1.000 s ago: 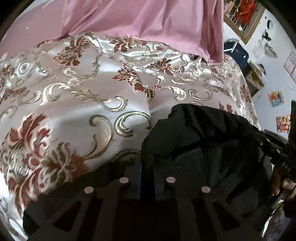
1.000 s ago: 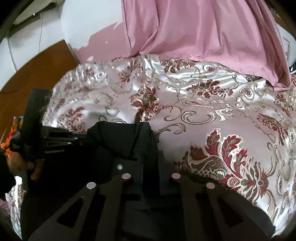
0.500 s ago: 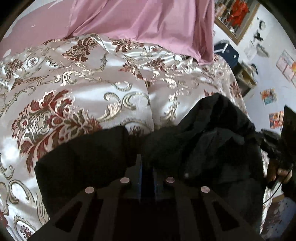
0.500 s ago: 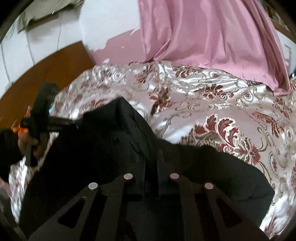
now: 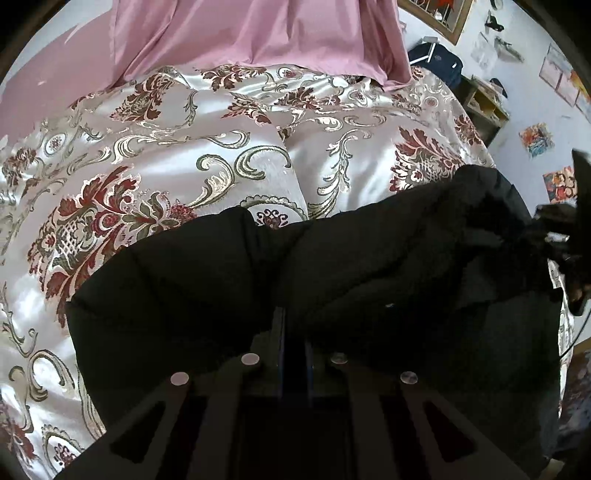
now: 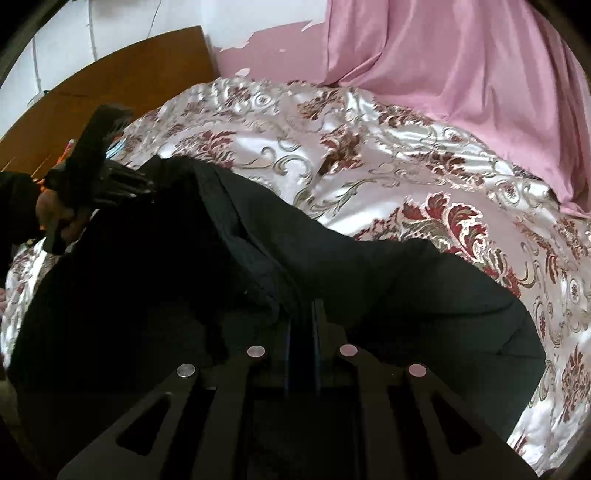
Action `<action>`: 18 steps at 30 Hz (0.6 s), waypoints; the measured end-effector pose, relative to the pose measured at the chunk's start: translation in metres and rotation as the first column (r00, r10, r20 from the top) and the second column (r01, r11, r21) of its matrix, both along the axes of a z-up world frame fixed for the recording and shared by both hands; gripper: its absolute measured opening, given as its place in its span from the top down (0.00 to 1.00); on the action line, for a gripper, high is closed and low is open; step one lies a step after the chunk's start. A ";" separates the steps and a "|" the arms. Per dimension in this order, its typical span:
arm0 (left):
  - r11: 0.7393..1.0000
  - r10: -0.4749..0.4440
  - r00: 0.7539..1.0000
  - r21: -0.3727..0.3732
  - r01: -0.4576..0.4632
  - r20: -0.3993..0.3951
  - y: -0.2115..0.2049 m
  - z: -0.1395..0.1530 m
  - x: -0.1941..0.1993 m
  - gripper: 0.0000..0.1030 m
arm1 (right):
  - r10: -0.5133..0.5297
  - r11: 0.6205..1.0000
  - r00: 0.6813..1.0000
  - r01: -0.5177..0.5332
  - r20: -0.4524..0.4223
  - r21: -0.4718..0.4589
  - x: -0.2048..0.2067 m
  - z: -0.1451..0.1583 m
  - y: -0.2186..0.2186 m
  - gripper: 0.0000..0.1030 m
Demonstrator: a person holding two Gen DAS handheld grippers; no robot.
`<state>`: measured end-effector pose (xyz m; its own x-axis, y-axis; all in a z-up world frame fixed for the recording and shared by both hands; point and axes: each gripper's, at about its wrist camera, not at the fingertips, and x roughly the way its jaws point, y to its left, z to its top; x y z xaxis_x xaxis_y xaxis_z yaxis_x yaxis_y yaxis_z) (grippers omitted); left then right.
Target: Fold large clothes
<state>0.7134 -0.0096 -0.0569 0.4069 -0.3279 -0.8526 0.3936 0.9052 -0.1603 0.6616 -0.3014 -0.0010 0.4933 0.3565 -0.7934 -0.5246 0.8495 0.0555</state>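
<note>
The patterned bedspread (image 5: 155, 155) fills both views, pink curtain (image 6: 461, 74) hanging along the top. Across the lower half lies the black coat (image 5: 369, 266), probably stretched between the two claws to flatten it for folding. The left claw (image 5: 293, 332) and right claw (image 6: 301, 321) are each clamped on coat fabric. Only the right view shows the wooden headboard (image 6: 110, 85), upper left.

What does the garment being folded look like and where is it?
A satin bedspread with red and gold flowers covers the bed, below a pink curtain. The black garment lies across its near side, pinched by both grippers. It is the only dark, unpatterned fabric there.
</note>
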 end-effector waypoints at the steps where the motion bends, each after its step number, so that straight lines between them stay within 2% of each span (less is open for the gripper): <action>1: 1.000 0.001 1.000 0.004 -0.001 0.002 0.000 0.000 0.000 0.92 | -0.005 1.000 1.000 0.005 -0.013 0.013 0.001 0.005 -0.001 0.89; 4: 1.000 -0.007 1.000 0.017 0.007 0.005 -0.002 0.000 -0.001 0.92 | 0.012 0.997 0.999 -0.008 -0.050 0.083 0.002 0.028 -0.004 0.79; 6: 1.000 -0.012 1.000 0.023 0.012 0.003 -0.003 0.001 -0.002 0.92 | 0.026 0.984 0.998 -0.017 -0.052 0.176 0.005 0.049 -0.008 0.72; 9: 0.999 -0.021 1.000 0.031 0.021 -0.003 -0.004 0.002 0.000 0.92 | -0.027 0.969 0.998 0.039 -0.050 0.245 0.022 0.068 -0.008 0.68; 11: 0.999 -0.023 1.000 0.033 0.023 -0.006 -0.004 0.003 0.000 0.92 | -0.075 0.960 0.993 0.098 -0.094 0.262 0.042 0.063 -0.003 0.68; 14: 0.999 -0.029 1.000 0.026 0.029 -0.012 -0.005 0.007 0.001 0.92 | -0.141 0.960 0.970 0.183 -0.199 0.210 0.076 0.033 0.013 0.68; 18: 0.998 -0.050 0.998 0.044 0.051 -0.023 -0.005 0.015 0.000 0.91 | -0.160 0.960 0.943 0.217 -0.291 0.175 0.084 -0.002 0.025 0.69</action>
<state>0.7131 -0.0145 -0.0424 0.3717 -0.3090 -0.8754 0.4362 0.8905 -0.1291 0.7452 -0.2764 -0.0028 0.3434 0.4441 -0.8276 -0.2966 0.8873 0.3532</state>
